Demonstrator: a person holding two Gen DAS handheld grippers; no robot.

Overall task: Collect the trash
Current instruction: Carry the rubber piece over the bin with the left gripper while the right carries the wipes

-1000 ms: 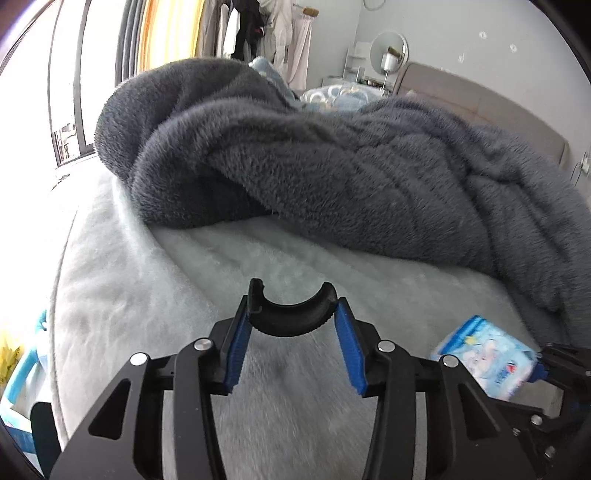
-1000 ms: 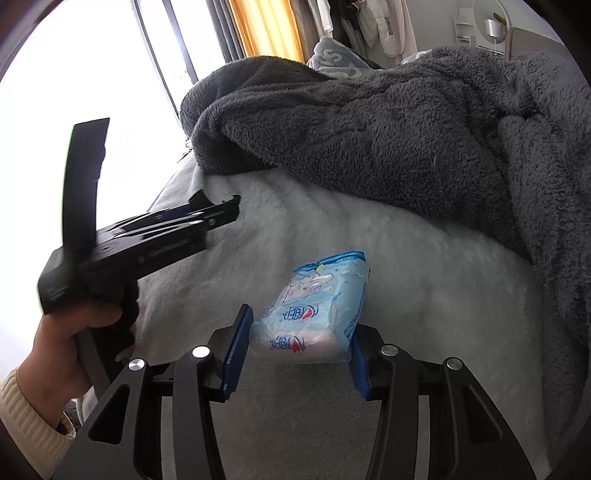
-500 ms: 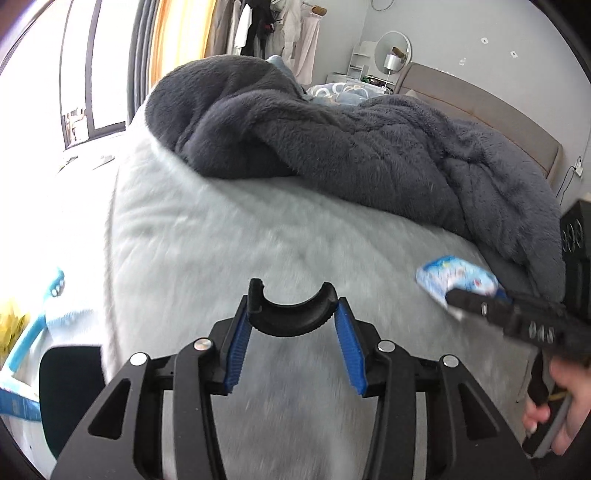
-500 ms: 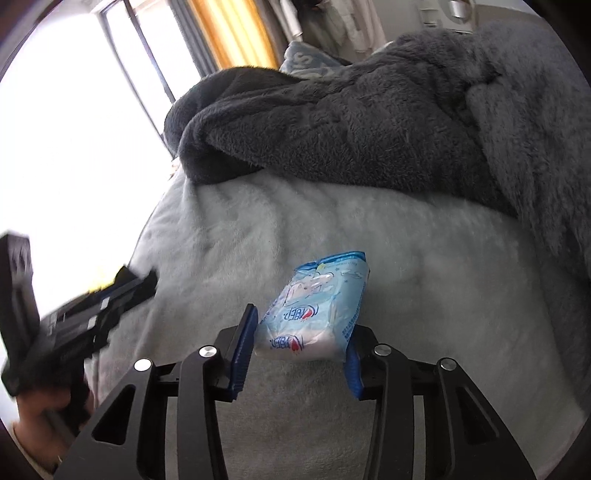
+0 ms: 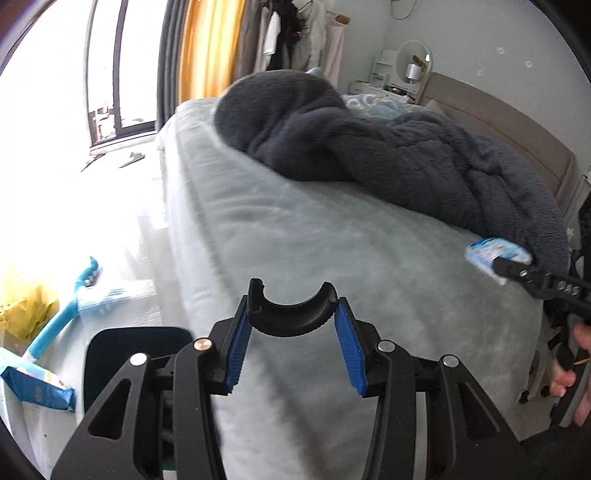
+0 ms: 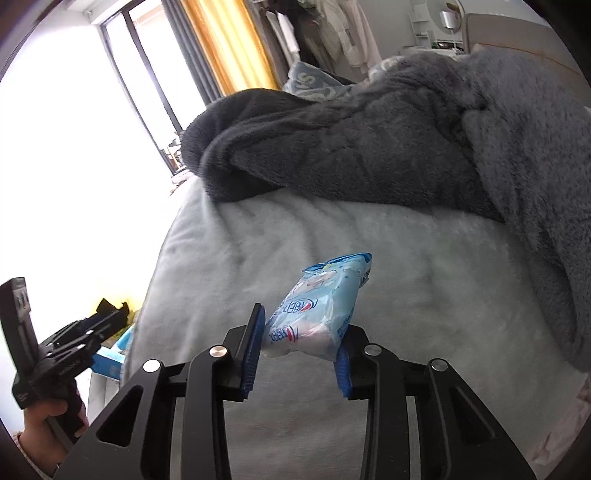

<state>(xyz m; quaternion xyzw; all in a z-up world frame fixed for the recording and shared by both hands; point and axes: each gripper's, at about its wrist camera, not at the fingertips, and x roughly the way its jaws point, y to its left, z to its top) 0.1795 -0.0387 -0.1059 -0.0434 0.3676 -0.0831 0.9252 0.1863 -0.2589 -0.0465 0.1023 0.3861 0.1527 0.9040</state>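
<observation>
Got my right gripper [image 6: 301,345] clamped on the blue tissue pack [image 6: 317,314], left gripper [image 5: 293,345] half open holding nothing, so next I'd haul it off the bed [image 6: 424,258] to the trash.

Strong daylight is given by the window [image 5: 110,70], and the floor [image 5: 92,206] beside it is washed out white. Slight blur is seen on the bed [image 5: 314,236]; edges are bent by the fisheye.

– What sort of place is it?
– A home bedroom: a bed [image 5: 332,251] with a grey blanket [image 5: 388,155] heaped on it, clothes [image 5: 295,33] hanging behind, yellow curtains [image 5: 207,48] beside them.
</observation>
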